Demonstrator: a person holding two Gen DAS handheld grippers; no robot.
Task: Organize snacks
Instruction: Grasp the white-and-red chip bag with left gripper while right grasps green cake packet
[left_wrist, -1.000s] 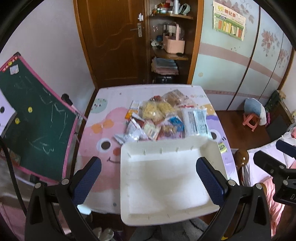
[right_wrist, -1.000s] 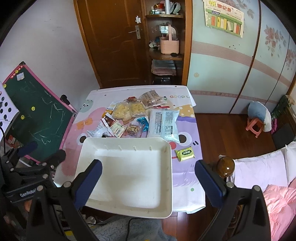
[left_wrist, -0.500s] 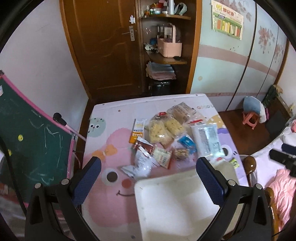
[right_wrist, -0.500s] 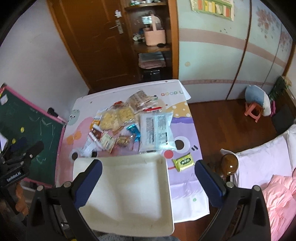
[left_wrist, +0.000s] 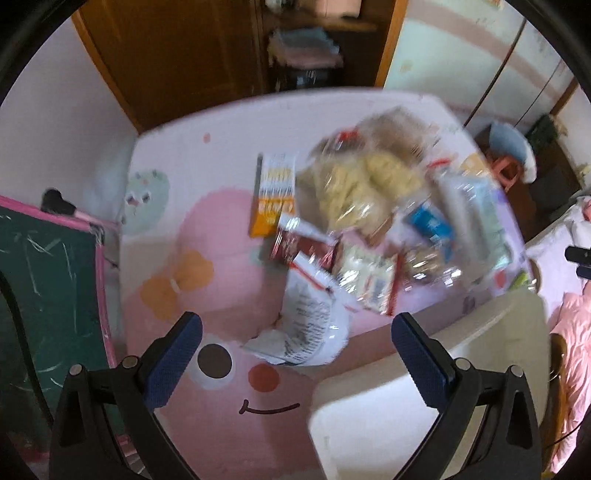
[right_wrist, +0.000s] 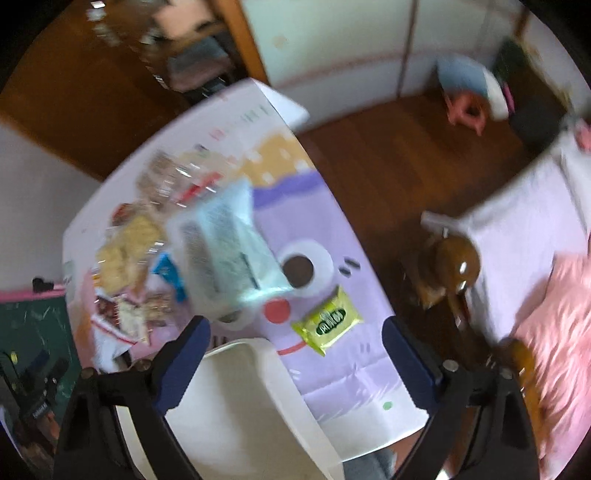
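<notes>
A heap of snack packets (left_wrist: 362, 206) lies on the pink and purple cartoon tablecloth (left_wrist: 221, 236). A white printed packet (left_wrist: 314, 325) is nearest my open, empty left gripper (left_wrist: 295, 358), which hovers above it. A white tray (left_wrist: 406, 413) sits at the near right; it also shows in the right wrist view (right_wrist: 240, 406). My right gripper (right_wrist: 295, 354) is open and empty above the tray's far edge. A lone green packet (right_wrist: 328, 321) lies just beyond it, and a large pale blue packet (right_wrist: 229, 251) lies further left. Both views are blurred.
A green chalkboard with a pink frame (left_wrist: 48, 280) leans at the table's left. A bed with pink bedding (right_wrist: 546, 295) and a brown bedpost knob (right_wrist: 458, 262) stand to the right. Wooden door, shelf and a pink stool (right_wrist: 465, 107) are behind.
Both grippers have dropped closer to the table and tilted down. The left has swung left, off the tray towards the white packet. The right has swung right towards the green packet.
</notes>
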